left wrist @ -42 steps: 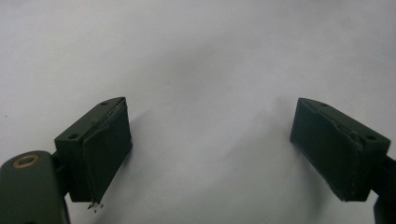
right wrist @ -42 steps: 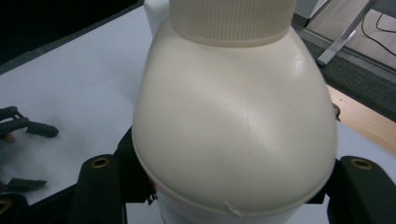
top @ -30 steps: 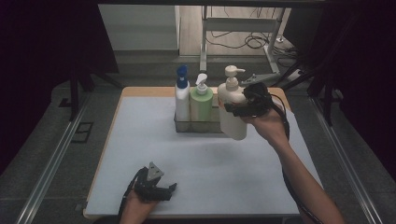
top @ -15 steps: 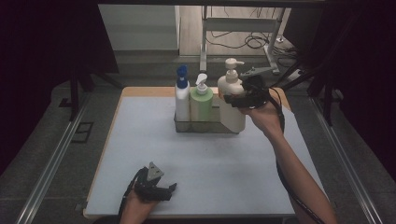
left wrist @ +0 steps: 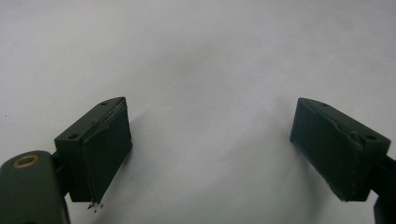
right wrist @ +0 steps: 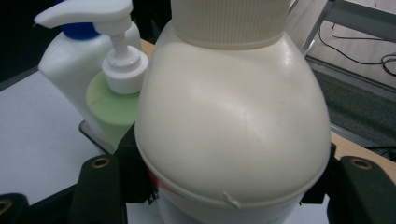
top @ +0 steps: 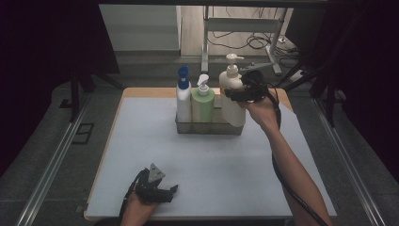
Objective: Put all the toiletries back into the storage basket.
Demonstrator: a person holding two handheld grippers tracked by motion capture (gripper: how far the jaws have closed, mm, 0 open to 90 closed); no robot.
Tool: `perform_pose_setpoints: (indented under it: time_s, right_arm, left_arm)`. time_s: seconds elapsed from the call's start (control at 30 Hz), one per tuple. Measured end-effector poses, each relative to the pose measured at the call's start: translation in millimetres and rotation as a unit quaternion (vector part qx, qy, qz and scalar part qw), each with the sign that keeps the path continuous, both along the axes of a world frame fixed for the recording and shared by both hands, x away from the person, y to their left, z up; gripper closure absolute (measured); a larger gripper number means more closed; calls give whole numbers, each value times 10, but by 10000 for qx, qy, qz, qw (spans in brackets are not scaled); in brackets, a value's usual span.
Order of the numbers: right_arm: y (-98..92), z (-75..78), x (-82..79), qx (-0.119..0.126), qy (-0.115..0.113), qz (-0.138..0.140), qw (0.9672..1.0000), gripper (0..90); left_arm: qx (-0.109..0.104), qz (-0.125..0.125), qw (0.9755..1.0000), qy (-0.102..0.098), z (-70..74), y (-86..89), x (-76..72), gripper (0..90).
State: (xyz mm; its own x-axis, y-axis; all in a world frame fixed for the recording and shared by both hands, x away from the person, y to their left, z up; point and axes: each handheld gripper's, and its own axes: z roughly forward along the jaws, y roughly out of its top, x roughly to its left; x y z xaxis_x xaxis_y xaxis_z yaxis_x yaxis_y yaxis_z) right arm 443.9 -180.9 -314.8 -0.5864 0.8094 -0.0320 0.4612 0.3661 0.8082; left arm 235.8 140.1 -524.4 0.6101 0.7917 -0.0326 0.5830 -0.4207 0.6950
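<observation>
The right gripper point(top: 241, 93) clamps the cream pump bottle point(top: 232, 96) by its shoulder (green bottle point(top: 203, 104) just beyond, in the tray point(top: 209, 128)); the left gripper point(top: 157, 192) rests released on the tabletop point(top: 226, 169).

Dim room, grey floor point(top: 42, 141), metal rails point(top: 51, 165) flanking the counter point(top: 141, 141), cables point(top: 254, 42) behind, dark curtains point(top: 47, 37) at the sides

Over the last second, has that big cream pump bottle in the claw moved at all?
Yes. The cream pump bottle, gripped by the right claw, has shifted left, toward the green bottle in the metal rack.
</observation>
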Motion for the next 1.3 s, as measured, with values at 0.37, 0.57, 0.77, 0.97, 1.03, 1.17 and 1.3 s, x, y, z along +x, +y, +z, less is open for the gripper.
perform_pose_setpoints:
  time_s: [0.37,0.57,0.77,0.97,1.03,1.17,1.3]
  right_arm:
    - [78,-109,178,37,-41,-84,9999,370]
    - [115,-155,284,39,-70,-166,9998,371]
    - [151,-212,366,48,-88,-222,9997,371]
    - [171,-291,430,96,-127,-229,9996,371]
    - [171,-329,449,74,-132,-265,9995,371]
    - [165,-401,466,73,-93,-298,9995,371]
    - [153,-465,457,60,-48,-289,9996,371]
  left_arm:
    - [1,-1,10000,2,0,1,0,123]
    - [4,-2,10000,3,0,1,1,123]
    - [1,-2,10000,2,0,0,1,123]
    - [13,0,10000,4,1,1,1,123]
    - [7,4,10000,10,1,0,0,123]
    - [20,-10,10000,16,2,3,0,123]
    - [23,-12,10000,13,2,3,0,123]
